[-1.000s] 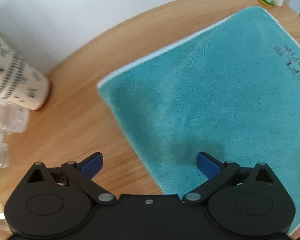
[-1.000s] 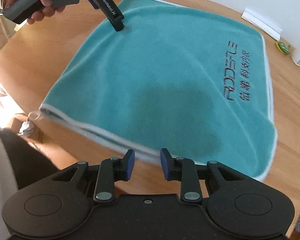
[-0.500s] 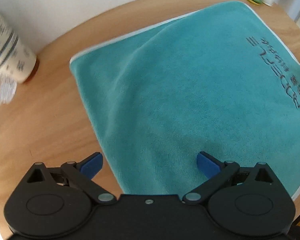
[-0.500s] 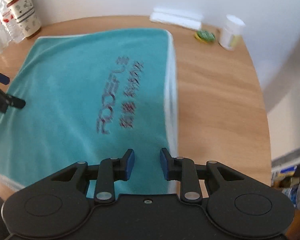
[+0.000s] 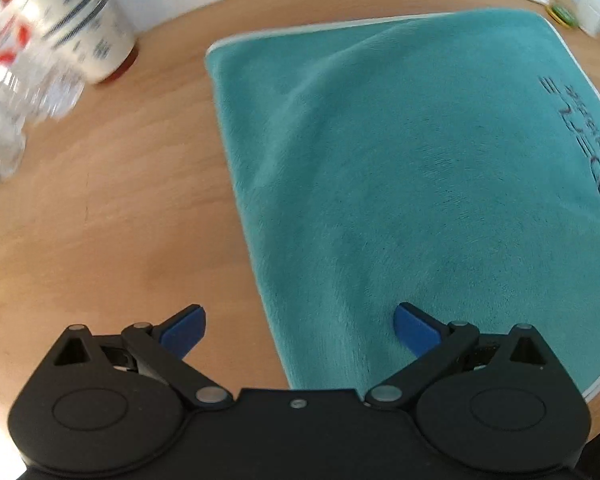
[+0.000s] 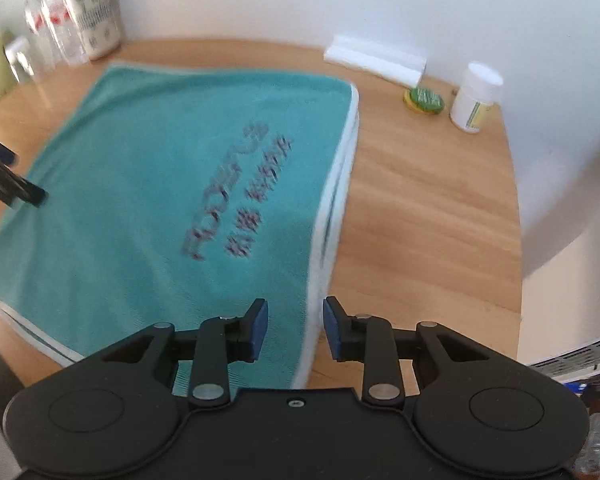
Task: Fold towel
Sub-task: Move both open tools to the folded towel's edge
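A teal towel with a white hem and dark lettering lies folded in layers on the round wooden table. My left gripper is wide open and straddles the towel's left edge near its front corner, one finger over bare wood and one over the cloth. My right gripper is open with a narrow gap and holds nothing; it hovers over the towel's right hem near the front corner. One black finger of the left gripper shows at the towel's left edge in the right wrist view.
A white-labelled jar and clear plastic bottles stand at the back left. A white paper pack, a green round lid and a small white bottle sit at the back right. The table edge curves close on the right.
The right gripper swung from the towel's front edge to its right hem. The left gripper drew back along the left edge toward the front corner. Neither gripper's opening changed.
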